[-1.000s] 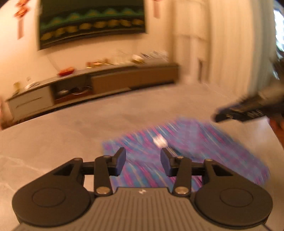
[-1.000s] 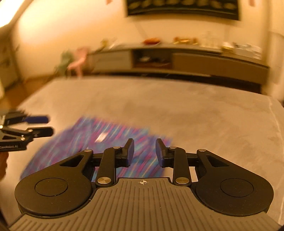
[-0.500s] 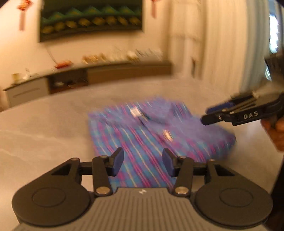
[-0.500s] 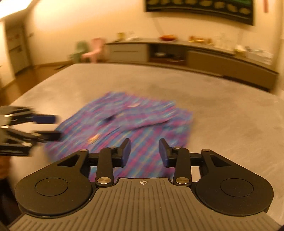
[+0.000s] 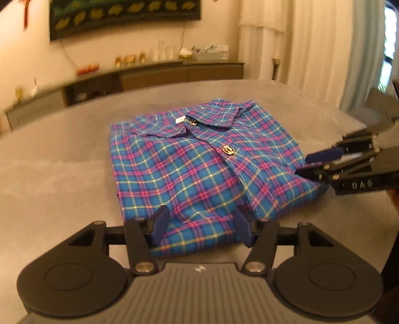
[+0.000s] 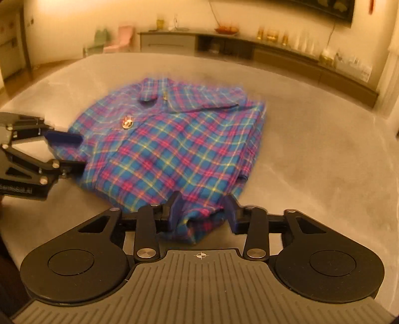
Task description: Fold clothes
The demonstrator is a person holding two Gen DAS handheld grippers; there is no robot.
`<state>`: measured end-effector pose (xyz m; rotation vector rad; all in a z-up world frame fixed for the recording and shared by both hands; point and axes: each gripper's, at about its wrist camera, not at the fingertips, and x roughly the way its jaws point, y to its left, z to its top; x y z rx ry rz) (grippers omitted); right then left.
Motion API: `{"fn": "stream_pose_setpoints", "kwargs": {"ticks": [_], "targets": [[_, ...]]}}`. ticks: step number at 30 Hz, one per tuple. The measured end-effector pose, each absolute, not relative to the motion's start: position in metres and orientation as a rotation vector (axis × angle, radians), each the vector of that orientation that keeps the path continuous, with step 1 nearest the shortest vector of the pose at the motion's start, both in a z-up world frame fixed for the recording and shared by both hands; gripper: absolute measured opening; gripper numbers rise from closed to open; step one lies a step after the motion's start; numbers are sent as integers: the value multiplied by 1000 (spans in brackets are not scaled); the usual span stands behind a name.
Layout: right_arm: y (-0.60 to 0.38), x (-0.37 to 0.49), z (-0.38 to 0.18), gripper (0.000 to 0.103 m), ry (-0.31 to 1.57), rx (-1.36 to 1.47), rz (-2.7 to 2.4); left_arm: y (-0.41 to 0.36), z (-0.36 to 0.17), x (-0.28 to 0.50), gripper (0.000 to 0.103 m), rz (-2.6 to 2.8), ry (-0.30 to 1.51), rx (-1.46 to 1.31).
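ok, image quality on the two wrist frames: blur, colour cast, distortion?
Left wrist view: plaid shirt mostly sharp, sideboard soft, table edge bowed by the fisheye, warm cast. Right wrist view: shirt smeared by motion blur, heavier orange cast, sideboard curved.

Grey tabletop [image 5: 62, 162]. Long low sideboard [image 5: 154, 77] against far wall, carrying glassware and a red dish [image 6: 225, 30]. Dark wall hanging [image 5: 119, 17] above. Pale curtains [image 5: 319, 40]. Pink chair [image 6: 122, 40].
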<state>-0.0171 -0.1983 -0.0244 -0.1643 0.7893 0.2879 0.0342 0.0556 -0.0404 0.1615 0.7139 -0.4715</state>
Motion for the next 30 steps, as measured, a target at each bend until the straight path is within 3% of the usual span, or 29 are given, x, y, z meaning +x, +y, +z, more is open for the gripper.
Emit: {"fn": "stream_pose_setpoints", "kwargs": {"ticks": [6,10,13,16,19,21,22,26,30], "targets": [[-192,-37,-3,35,644,-166,295,60,-25,5,53,-421,571,155],[-177,-23,-31,33,702,-217,314,58,-35,17,59,-412,662,155],[-173,-23,-22,32,664,-212,289,59,-29,15,49,-403,669,150],[-172,-43,-9,32,563,-170,361,60,-21,4,53,-396,623,172],[-149,-35,-40,40,651,-262,420,57,-42,16,58,-384,711,170],[-143,-30,-41,40,688,-283,421,58,-39,18,58,-382,716,152],[-146,-32,-35,34,670,-268,411,58,-36,17,58,-382,718,151],[-171,-40,-16,34,576,-167,348,59,-39,14,61,-376,716,156],[-185,-28,-35,36,700,-123,344,62,-38,8,60,-374,719,150]]}}
